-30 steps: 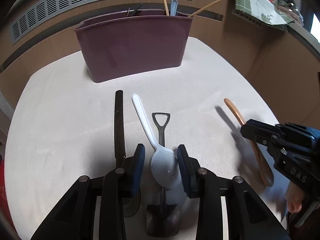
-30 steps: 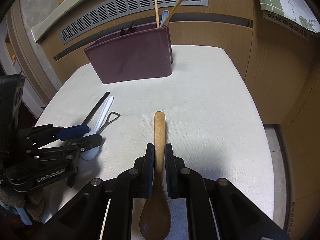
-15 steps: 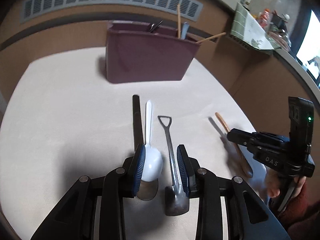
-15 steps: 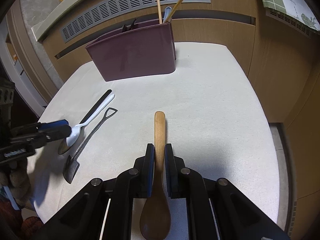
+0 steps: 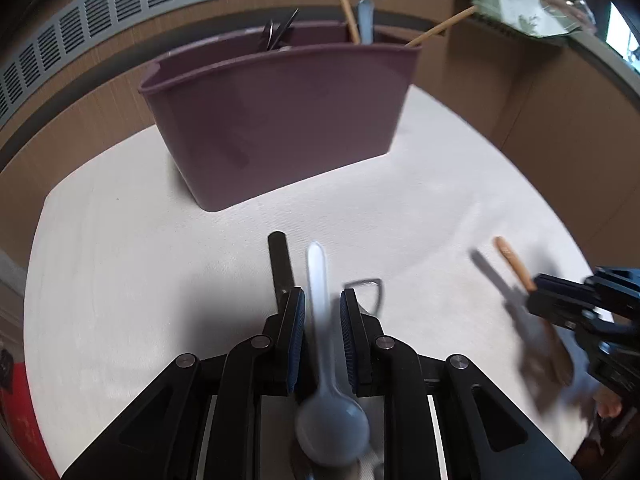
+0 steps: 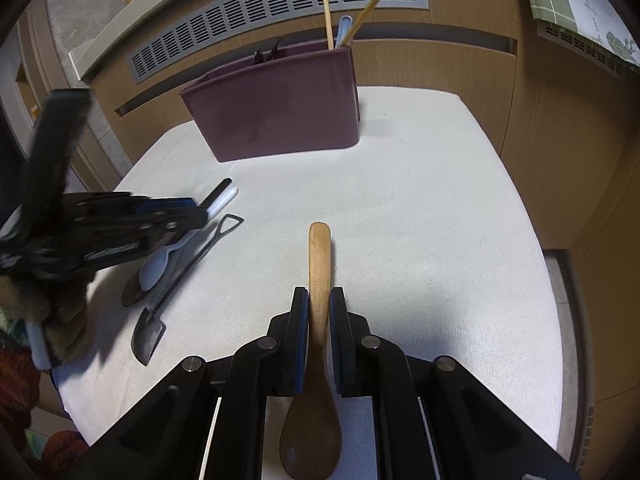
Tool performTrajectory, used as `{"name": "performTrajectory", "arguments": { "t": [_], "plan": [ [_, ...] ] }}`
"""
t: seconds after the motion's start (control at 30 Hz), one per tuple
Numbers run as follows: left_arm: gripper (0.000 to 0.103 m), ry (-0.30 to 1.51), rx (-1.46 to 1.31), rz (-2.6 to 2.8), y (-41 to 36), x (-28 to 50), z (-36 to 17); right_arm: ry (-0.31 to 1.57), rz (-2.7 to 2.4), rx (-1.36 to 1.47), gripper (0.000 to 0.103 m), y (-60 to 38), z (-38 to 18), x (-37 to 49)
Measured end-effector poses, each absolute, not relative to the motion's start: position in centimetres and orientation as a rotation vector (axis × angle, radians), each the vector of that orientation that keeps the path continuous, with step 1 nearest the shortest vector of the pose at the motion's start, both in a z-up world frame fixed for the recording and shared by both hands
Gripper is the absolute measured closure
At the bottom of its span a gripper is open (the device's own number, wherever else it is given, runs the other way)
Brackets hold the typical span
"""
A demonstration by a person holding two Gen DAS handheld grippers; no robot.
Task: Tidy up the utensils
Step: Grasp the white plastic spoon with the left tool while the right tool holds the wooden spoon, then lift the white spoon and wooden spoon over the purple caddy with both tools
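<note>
A: Which step is in hand?

B: The pick-up, by the look of it. In the right wrist view the right gripper [image 6: 319, 304] is clenched on the handle of the wooden spoon [image 6: 316, 344], which runs up the middle of the frame with its bowl at the bottom edge, between the black arms. In the left wrist view the left gripper [image 5: 322, 312] has the white spoon [image 5: 320, 320] running between its blue pads [image 5: 297, 316], handle pointing up the frame, bowl low in the centre.

A: Is the left one clamped?

B: Hard to say. A sliver of gap shows on each side of the thin handle and the picture is smeared, so he cannot tell whether it grips or only straddles.

A: Where does everything go?

B: The purple holder [image 6: 280, 112] stands on the white cloth [image 6: 440, 240] in the upper middle of both views, already holding chopsticks [image 6: 327, 16] and dark utensils. Two pieces lie on the cloth at the left of the right view: a black-handled spoon [image 6: 218, 194] and a small shovel-shaped spoon [image 6: 184, 276].

A: And the next move?

B: Probably lifting each spoon clear, turning it upright, and lowering it into a compartment. The left grip should be firm first, since a thin plastic handle may swivel or slip.
</note>
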State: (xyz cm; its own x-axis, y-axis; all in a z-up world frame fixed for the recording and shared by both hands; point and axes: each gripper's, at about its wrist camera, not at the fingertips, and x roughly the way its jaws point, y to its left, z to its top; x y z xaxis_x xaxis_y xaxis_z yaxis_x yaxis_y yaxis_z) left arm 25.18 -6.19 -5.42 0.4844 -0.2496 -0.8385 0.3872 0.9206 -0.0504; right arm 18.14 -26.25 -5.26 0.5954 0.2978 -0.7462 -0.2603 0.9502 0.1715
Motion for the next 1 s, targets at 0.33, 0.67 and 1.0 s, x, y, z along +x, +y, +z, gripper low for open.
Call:
{"name": "performTrajectory", "arguments": {
  "t": [0.33, 0.67, 1.0],
  "plan": [
    [0.084, 1.003, 0.261, -0.393, -8.0, 27.3, -5.5, 0.849, 0.337, 0.034, 0.094, -25.6, -4.3, 18.5],
    [0.085, 1.014, 0.216, -0.454, -7.9, 27.4, -5.8, 0.868, 0.344, 0.07, 0.094, -25.9, -4.8, 19.1],
    [0.092, 0.873, 0.005, -0.464, -5.7, 23.1, -1.7, 0.872, 0.316, 0.072, 0.094, -26.5, -4.9, 19.4]
  ]
}}
